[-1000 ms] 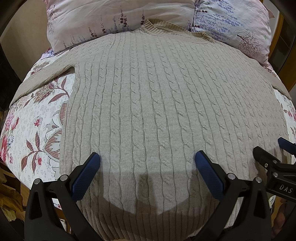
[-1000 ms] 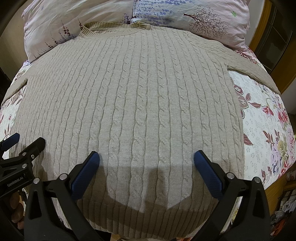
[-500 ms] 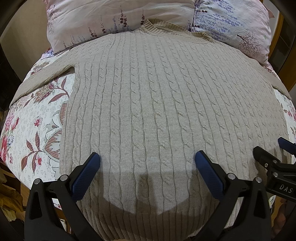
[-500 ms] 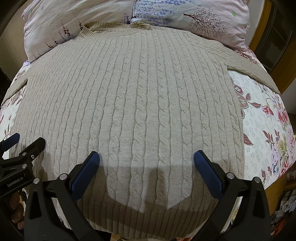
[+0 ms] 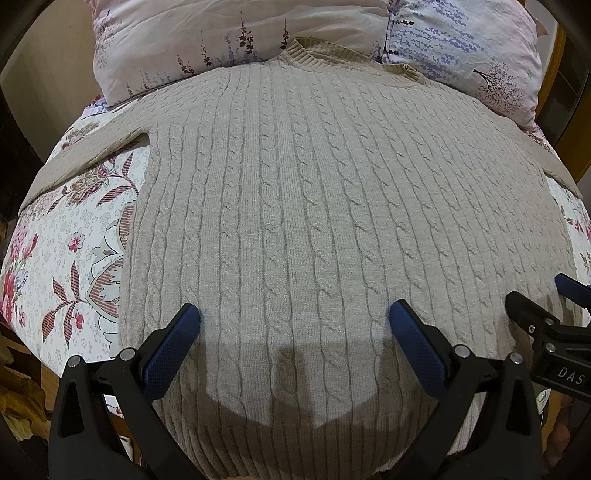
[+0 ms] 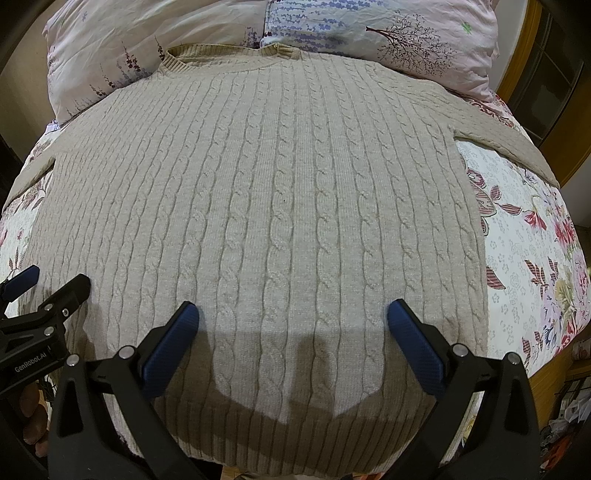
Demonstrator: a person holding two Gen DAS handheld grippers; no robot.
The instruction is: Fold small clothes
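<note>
Cable-knit sweater [image 5: 317, 221] lay spread flat, front up, on the floral bedsheet [image 5: 74, 236], collar against the pillows [image 6: 369, 33]. Both my grippers hung just over the hem end, left gripper [image 5: 294, 321] and right gripper [image 6: 293, 318] each with jaws spread wide, holding nothing. It looked thick, soft and floppy, chunky rope texture, so it'd sag and stretch. I figured I'd pinch the ribbed hem [image 6: 295, 439] corners or a sleeve [image 6: 506, 140].

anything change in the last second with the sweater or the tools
Nothing visibly changed. The beige cable-knit sweater still lies flat and unfolded on the floral bedspread, collar toward the pillows. The left tool and the right tool both stay open above the hem, holding nothing.
</note>
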